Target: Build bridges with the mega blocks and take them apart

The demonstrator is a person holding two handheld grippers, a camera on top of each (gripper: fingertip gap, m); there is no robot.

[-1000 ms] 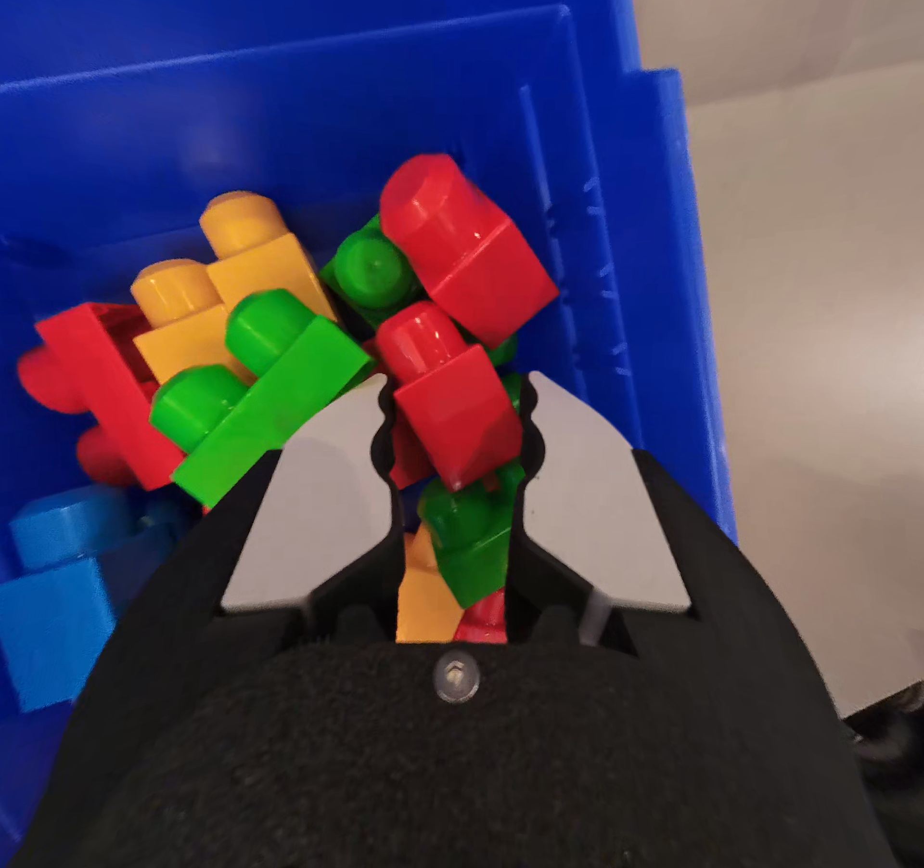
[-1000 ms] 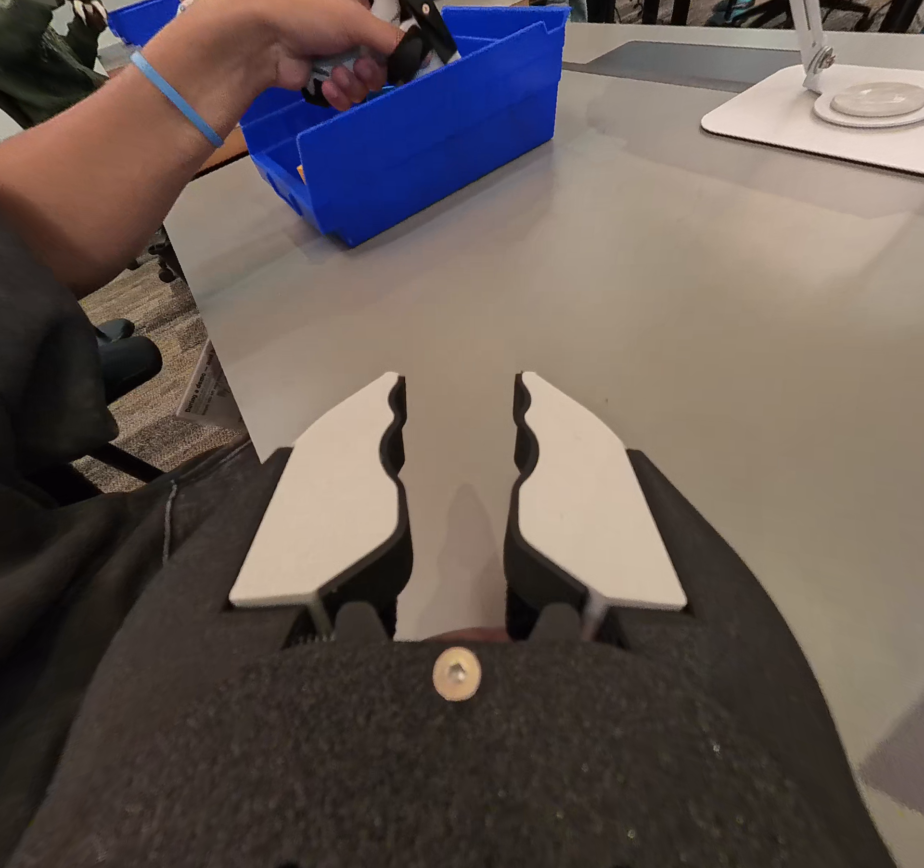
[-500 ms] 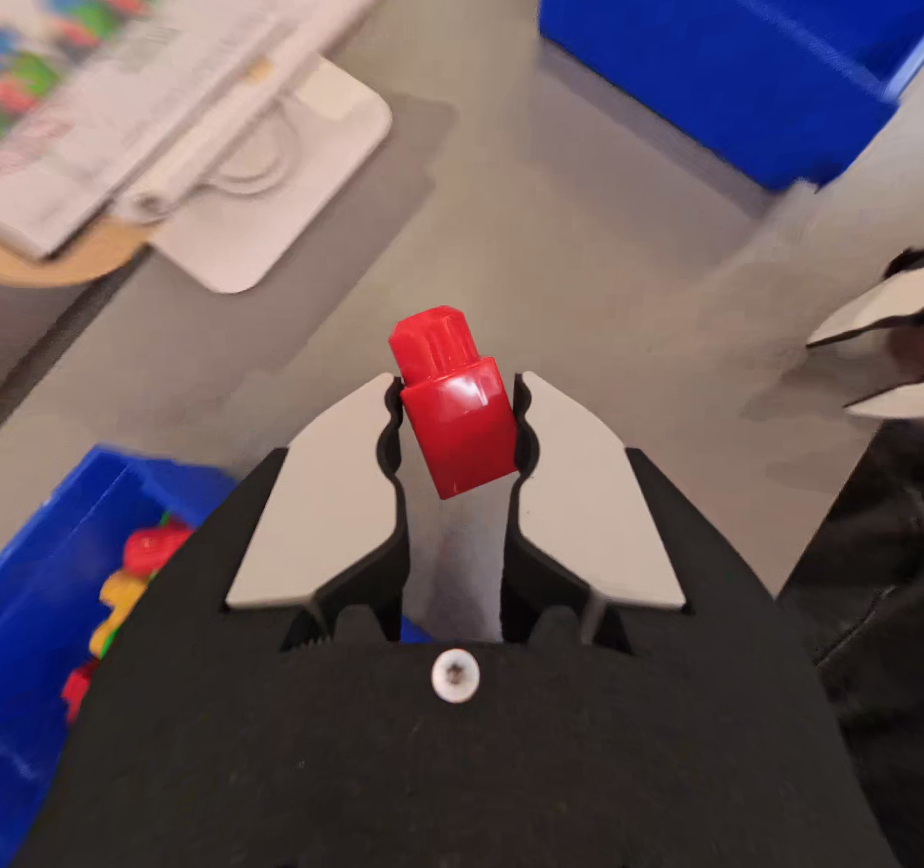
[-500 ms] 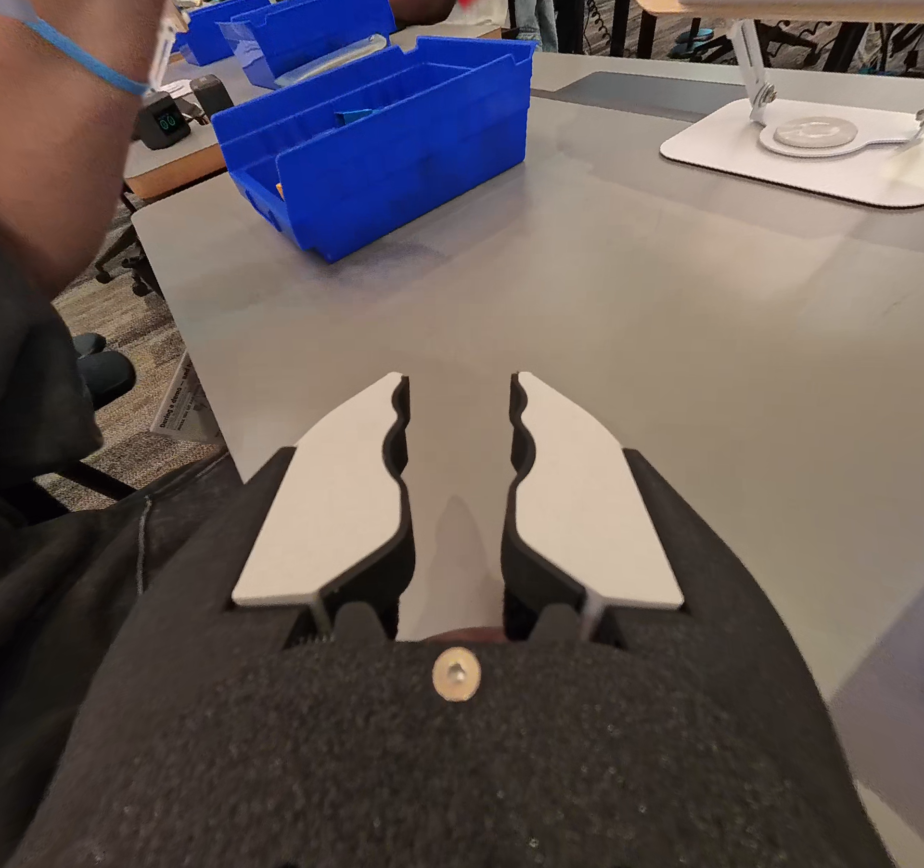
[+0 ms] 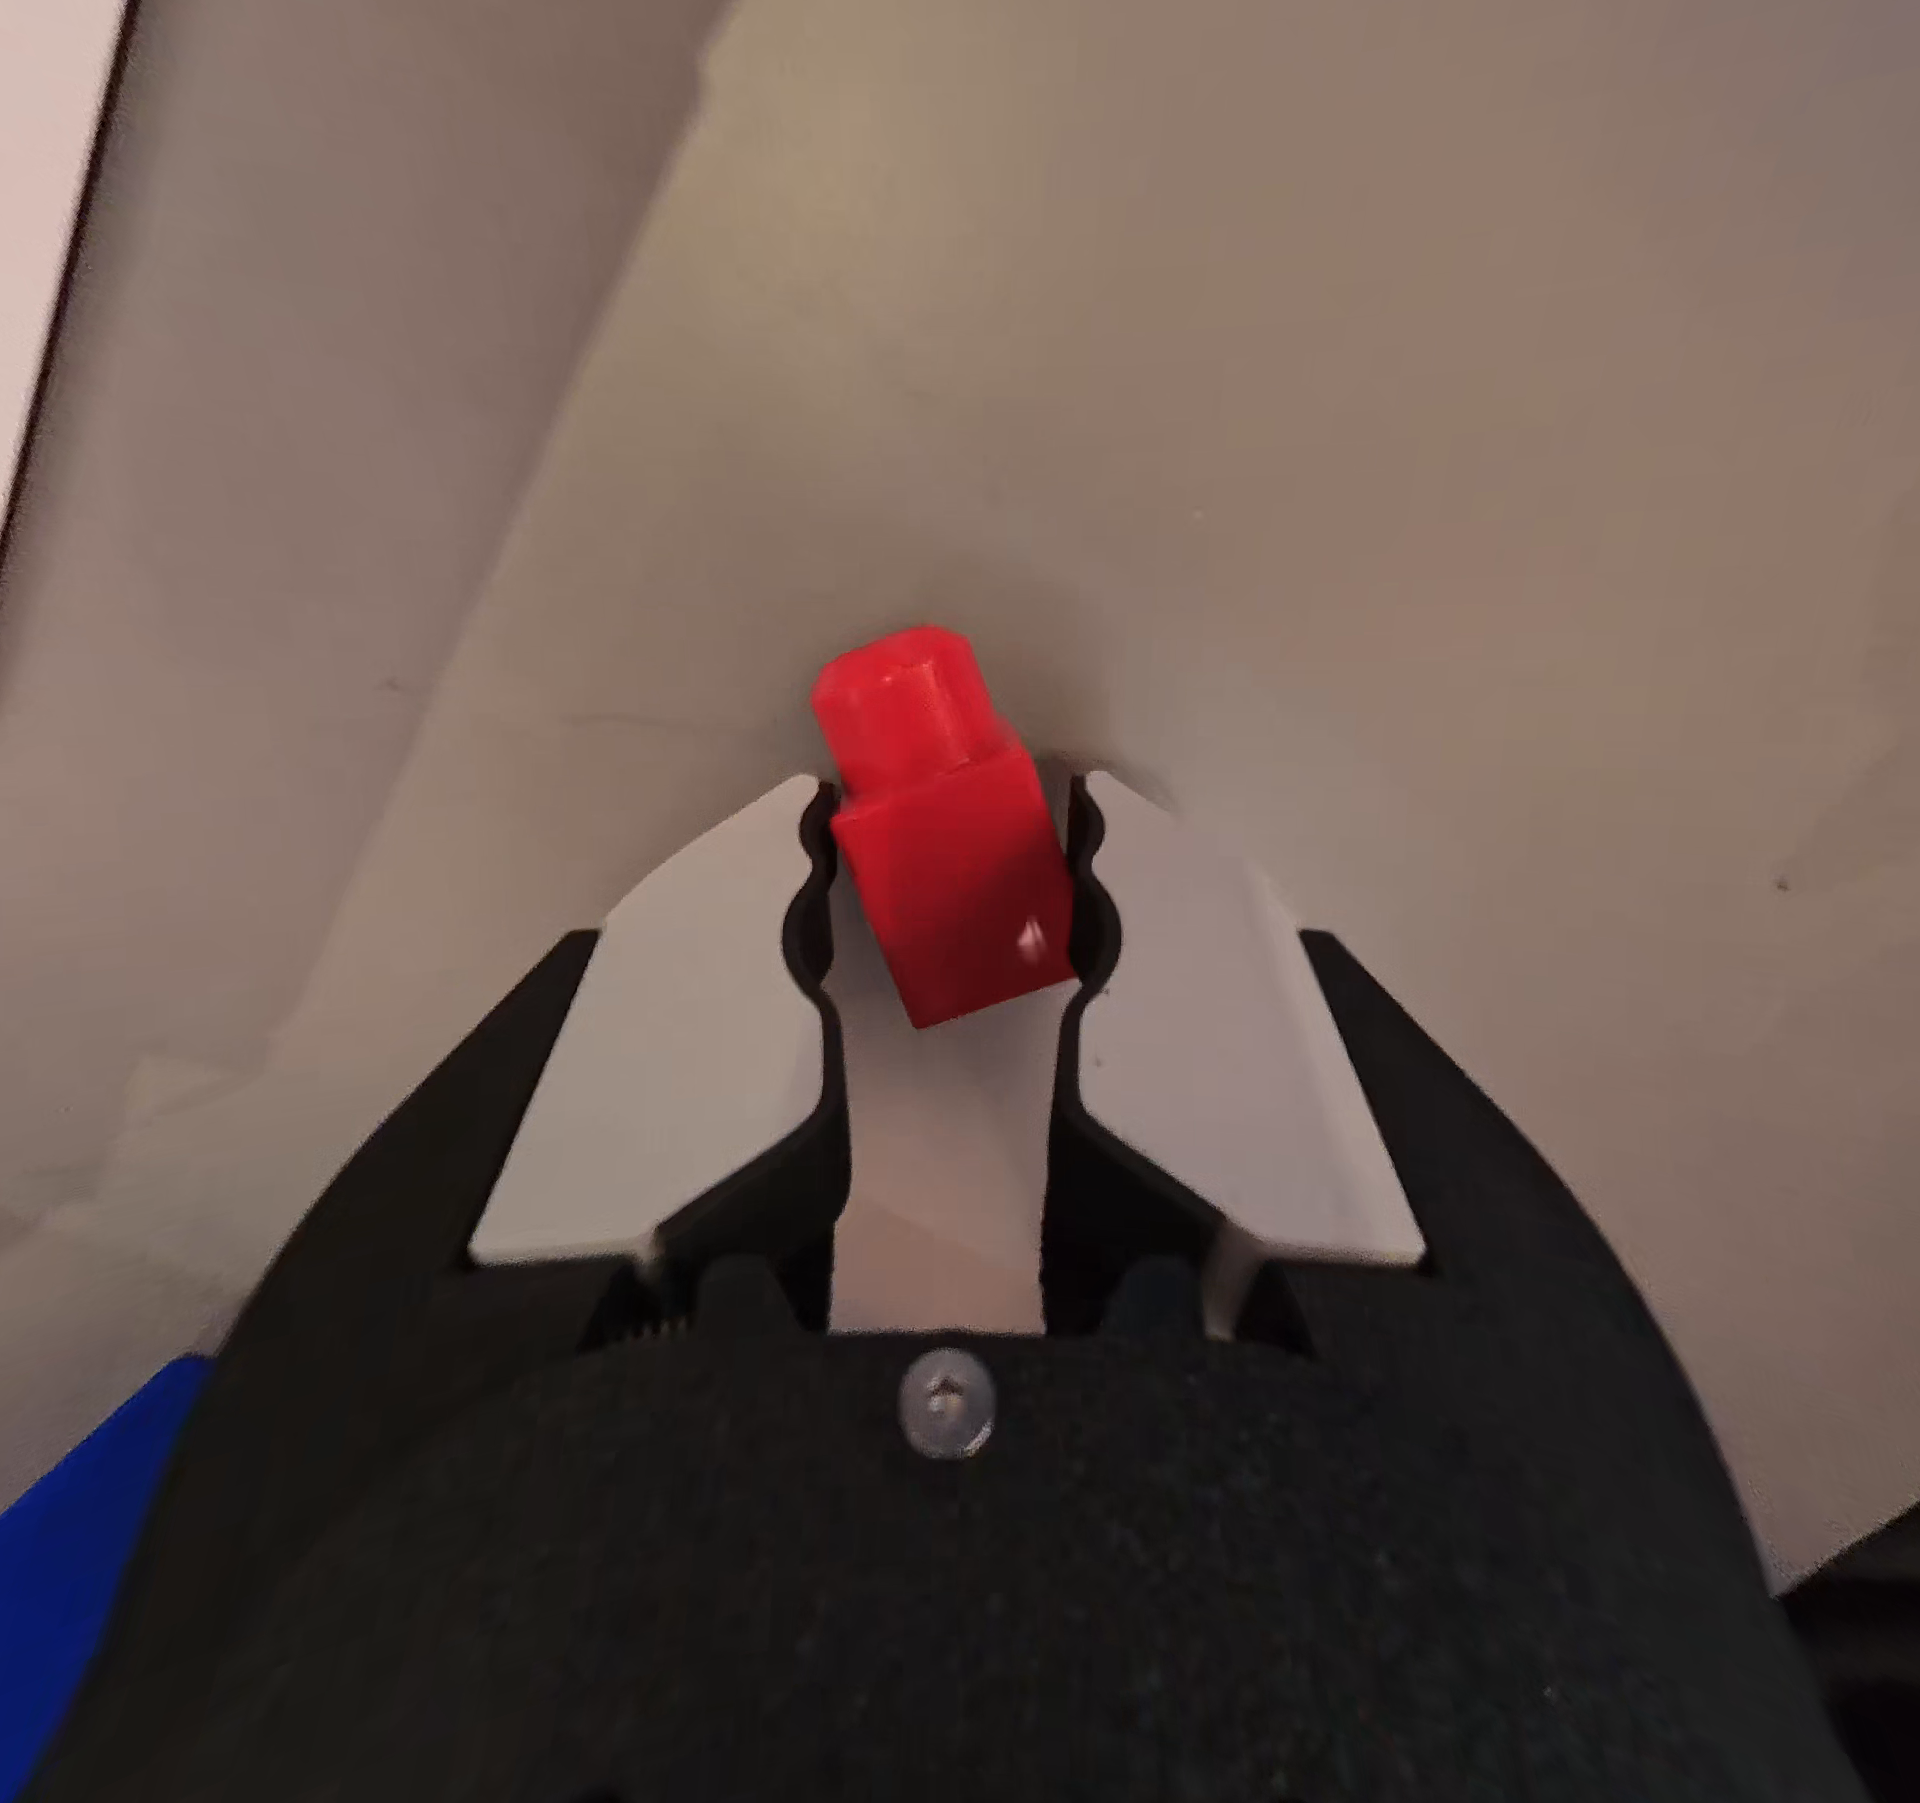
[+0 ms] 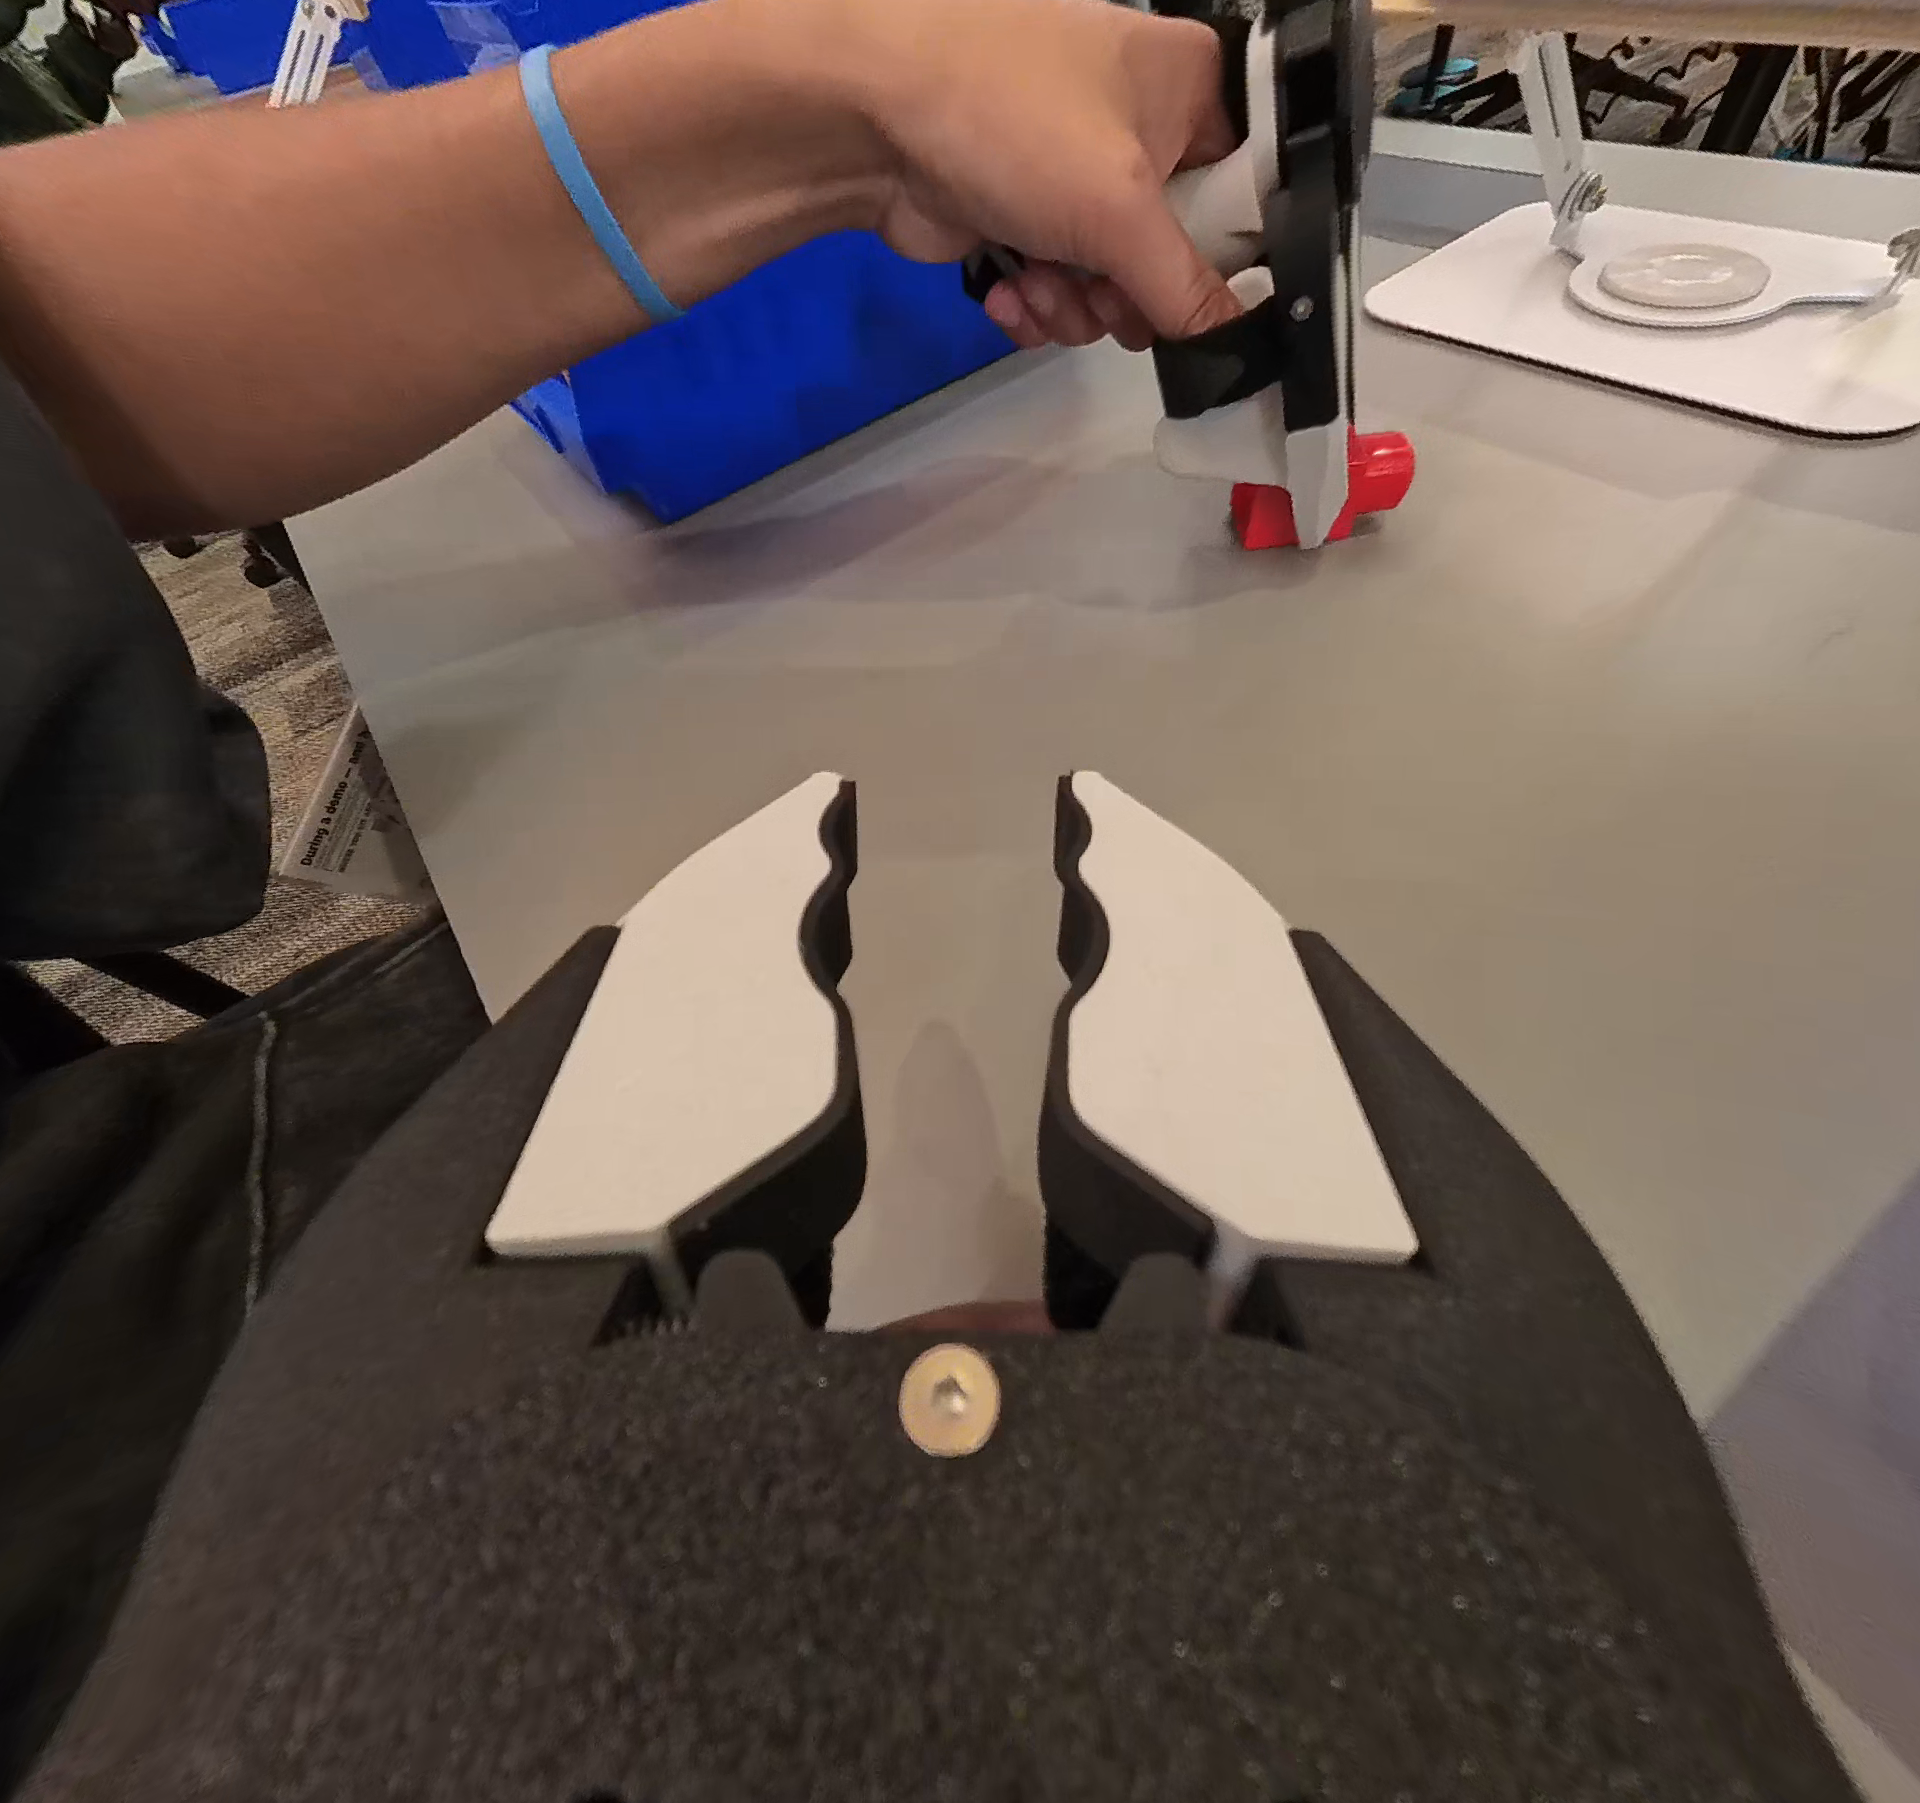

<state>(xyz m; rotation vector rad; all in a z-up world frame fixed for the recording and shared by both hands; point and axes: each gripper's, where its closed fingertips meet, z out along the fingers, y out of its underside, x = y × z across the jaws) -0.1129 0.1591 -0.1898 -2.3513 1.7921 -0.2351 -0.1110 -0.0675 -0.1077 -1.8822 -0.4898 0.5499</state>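
The left gripper [image 5: 948, 808] is clamped on a red single-stud mega block [image 5: 951, 880], its two white fingers pressing the block's flat sides while the stud points forward past the fingertips. In the left wrist view the block sits tilted between the fingers, its rear corner hanging free in the gap; the grey table [image 5: 1403, 403] fills nearly everything beyond it, and whether the block touches that surface cannot be judged from this angle. The right wrist view shows the same block [image 6: 1377, 470] lying sideways, low at the tabletop [image 6: 1558, 766], with its stud pointing right; the near finger of the left gripper [image 6: 1311, 506] covers the block's middle, so only its two ends show. The person's left hand [image 6: 997, 153] grips the handle, with a light blue band on the wrist. A blue bin [image 6: 769, 392] stands behind the forearm, mostly hidden by it, its contents out of sight. The right gripper [image 6: 956, 792] hangs over bare table near the edge, fingers apart and holding nothing. A white stand base [image 6: 1662, 330] lies at far right, cut off by the frame.
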